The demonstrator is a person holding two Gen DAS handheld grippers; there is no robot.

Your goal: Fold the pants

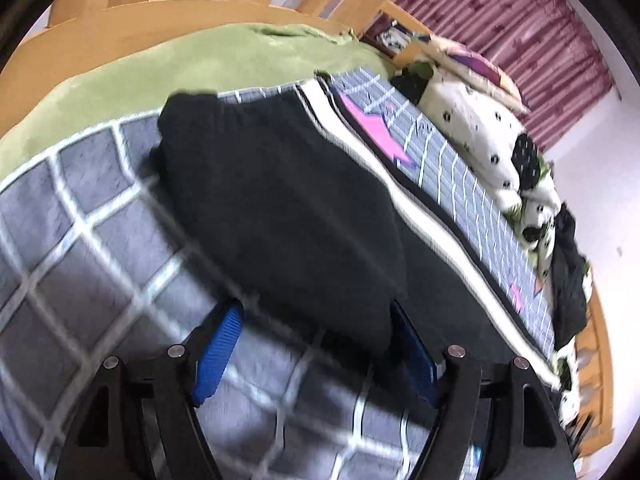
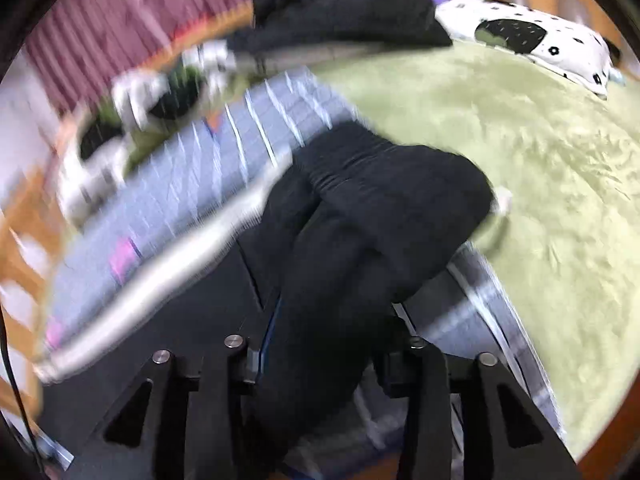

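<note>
The black pants (image 1: 280, 208) lie folded on a grey checked mat (image 1: 72, 216) on the bed. My left gripper (image 1: 316, 320) is open, its blue pads (image 1: 218, 354) wide apart, with the near edge of the pants between them. In the right wrist view, the black pants (image 2: 360, 220) run from the mat into my right gripper (image 2: 332, 344). That gripper is shut on the black cloth, which bunches between the fingers and hides the pads. The right wrist view is blurred by motion.
A green blanket (image 2: 540, 160) covers the bed beyond the mat. A white spotted pillow (image 1: 476, 128) and dark clothes (image 1: 568, 276) lie along the far edge. A wooden bed frame (image 1: 120, 28) and a maroon curtain (image 1: 520, 20) stand behind.
</note>
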